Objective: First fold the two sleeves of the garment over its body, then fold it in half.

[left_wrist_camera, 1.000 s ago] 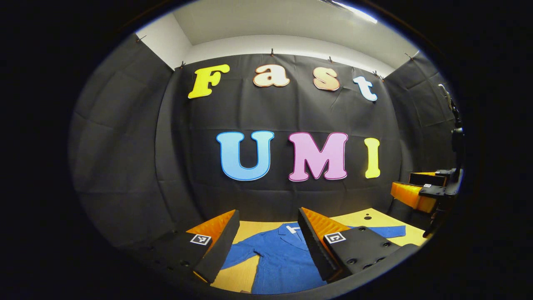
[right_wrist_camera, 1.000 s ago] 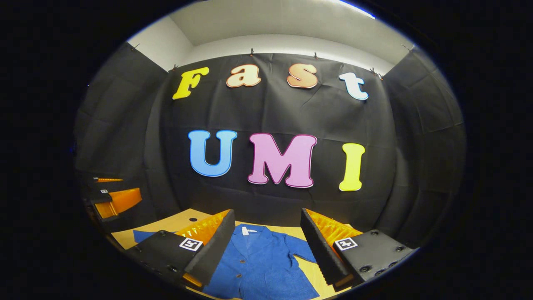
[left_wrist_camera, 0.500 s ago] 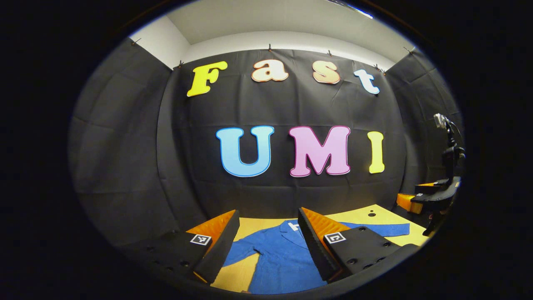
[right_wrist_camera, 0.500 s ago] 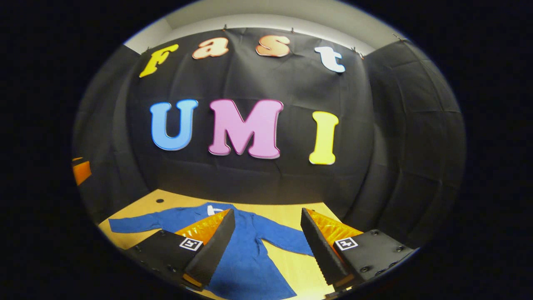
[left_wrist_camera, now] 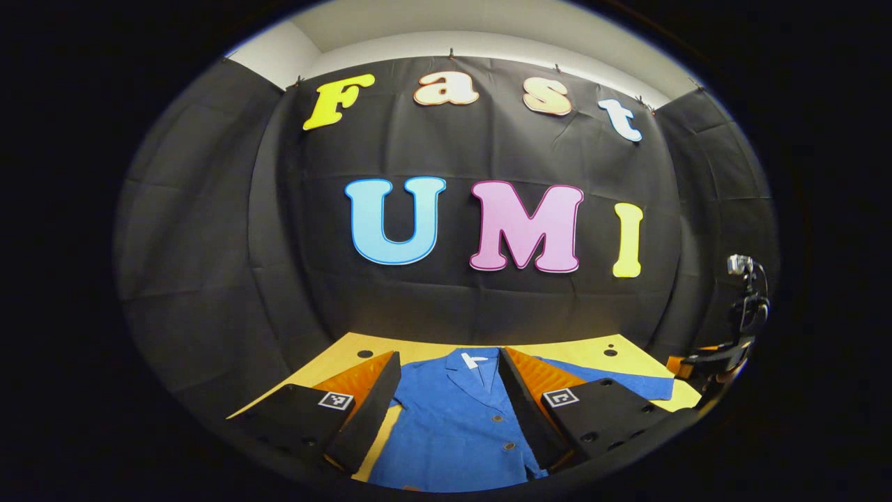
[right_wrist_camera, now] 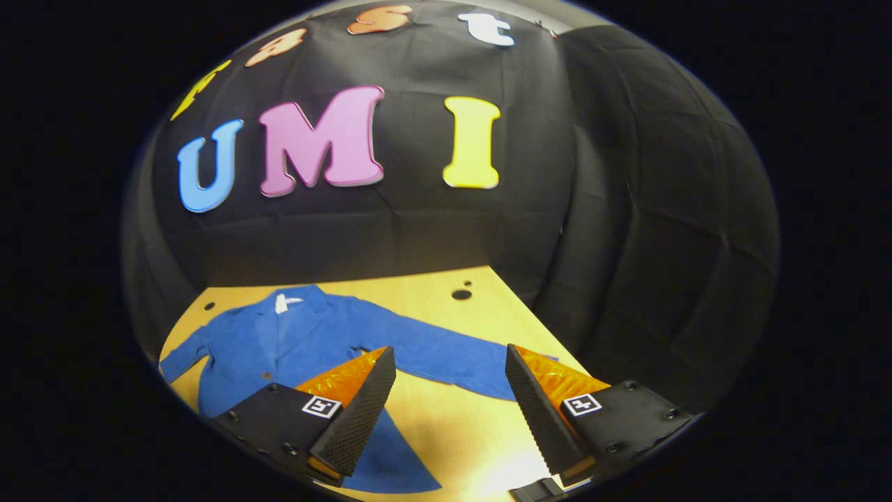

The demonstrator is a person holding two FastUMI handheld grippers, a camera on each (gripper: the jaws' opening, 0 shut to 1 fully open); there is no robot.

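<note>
So your blue garment point(right_wrist_camera: 306, 335) is lying flat and face up on the yellow worktop point(right_wrist_camera: 446, 432), collar with its white tag point(right_wrist_camera: 284, 302) toward the back wall, buttons down the front, and both sleeves spread straight out to the sides, so neither sleeve fold has started as far as I can judge. In the right gripper view the garment sits in the lower left of the frame, with one long sleeve point(right_wrist_camera: 453, 355) running toward the lower middle and its cuff end just beyond the tips of your right tool point(right_wrist_camera: 451, 359). That tool is spread wide with nothing between its fingers, tilted down at the worktop, and I'd guess it's angled that way because it's lining up on that cuff for the first fold. In the left gripper view the garment's body point(left_wrist_camera: 453, 425) fills the bottom centre, right between the fingers of your left tool point(left_wrist_camera: 449, 366), which is also wide apart and gripping nothing, hovering over the chest area near the collar. The right tool shows at the far right edge of that frame point(left_wrist_camera: 704, 362), held beside the sleeve tip. The laid-flat, sleeves-out layout makes sense: each cuff is easy to pinch and swing over the body. Watch that you pinch only the sleeve layer, not the worktop edge. A couple of small holes point(right_wrist_camera: 461, 294) sit in the worktop behind the sleeve, well clear of it.
</note>
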